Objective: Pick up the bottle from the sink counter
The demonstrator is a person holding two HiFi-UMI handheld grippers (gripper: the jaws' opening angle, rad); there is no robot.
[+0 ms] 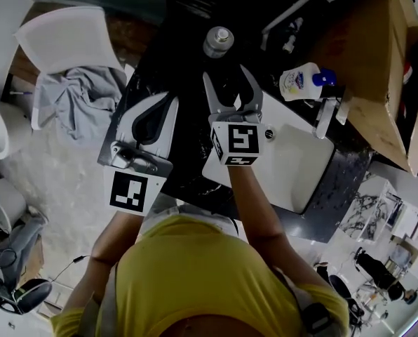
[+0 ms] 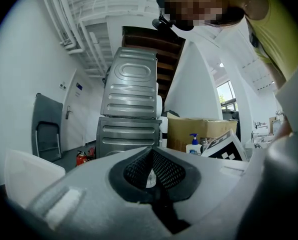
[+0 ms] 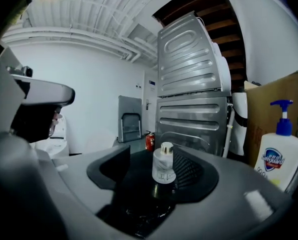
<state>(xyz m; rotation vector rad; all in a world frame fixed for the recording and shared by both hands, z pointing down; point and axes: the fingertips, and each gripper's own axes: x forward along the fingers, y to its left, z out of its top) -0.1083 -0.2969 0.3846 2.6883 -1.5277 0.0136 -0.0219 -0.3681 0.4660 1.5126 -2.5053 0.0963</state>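
A small clear bottle with a metal cap stands upright on the black marble sink counter. My right gripper is just short of it and open, its fingertips level with the bottle's near side and not touching it. The right gripper view shows the bottle a little beyond the gap of the right gripper, nothing pressed against it. My left gripper hangs to the left over the counter edge, shut and empty. In the left gripper view the pads of the left gripper meet.
A white pump soap dispenser stands at the right by the faucet and the white sink basin. A cardboard box is behind it. Grey cloth lies at the left. A stacked metal machine rises beyond the counter.
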